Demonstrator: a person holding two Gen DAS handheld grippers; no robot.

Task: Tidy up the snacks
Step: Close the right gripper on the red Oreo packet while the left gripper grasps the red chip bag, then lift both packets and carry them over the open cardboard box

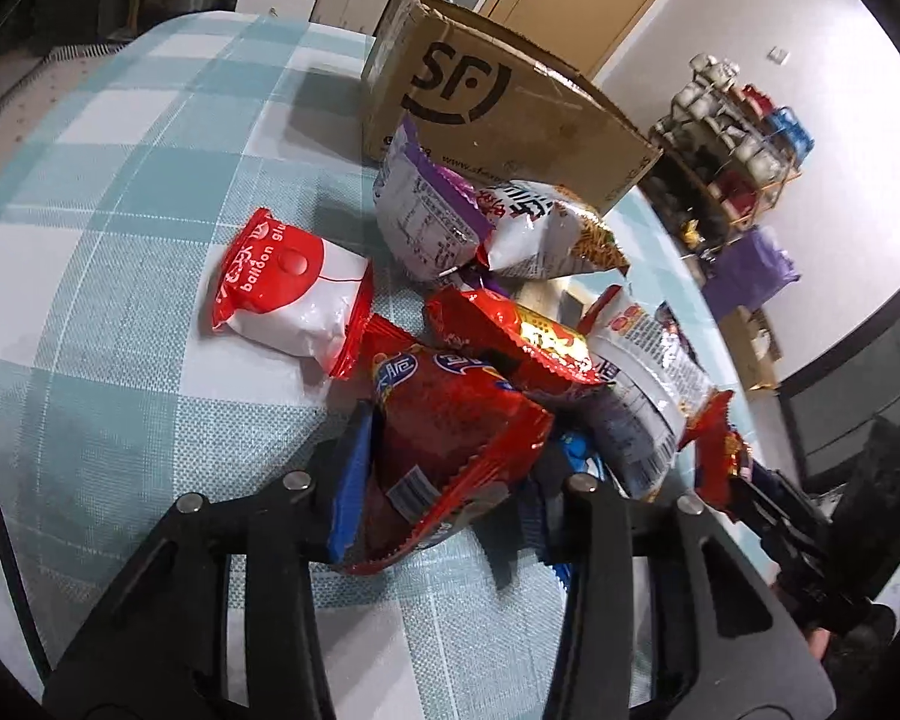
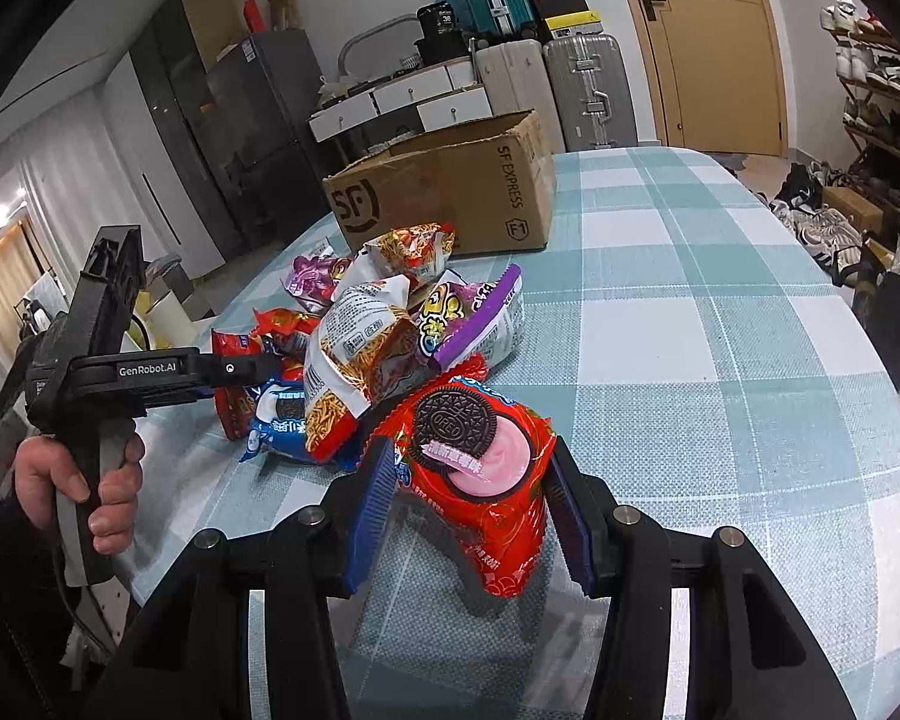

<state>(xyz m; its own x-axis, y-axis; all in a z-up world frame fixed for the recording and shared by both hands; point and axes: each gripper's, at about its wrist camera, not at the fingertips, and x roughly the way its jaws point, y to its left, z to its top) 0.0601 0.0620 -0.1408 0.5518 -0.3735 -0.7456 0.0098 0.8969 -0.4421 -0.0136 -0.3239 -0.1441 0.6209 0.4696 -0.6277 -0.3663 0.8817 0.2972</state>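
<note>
A pile of snack packets (image 2: 378,336) lies on the checked tablecloth in front of an open cardboard box (image 2: 450,192). In the left wrist view my left gripper (image 1: 456,480) is shut on a dark red snack packet (image 1: 444,414) at the near edge of the pile, its blue pads pressing both sides. In the right wrist view my right gripper (image 2: 471,510) is shut on a red Oreo packet (image 2: 480,468), held just off the pile's near side. A red and white packet (image 1: 294,294) lies alone to the left of the pile.
The cardboard box (image 1: 498,102) stands behind the pile, top open. A person's hand (image 2: 78,480) holds the left gripper's handle at the left. The teal checked tablecloth (image 2: 720,330) stretches bare to the right. Suitcases, drawers and shoe racks stand beyond the table.
</note>
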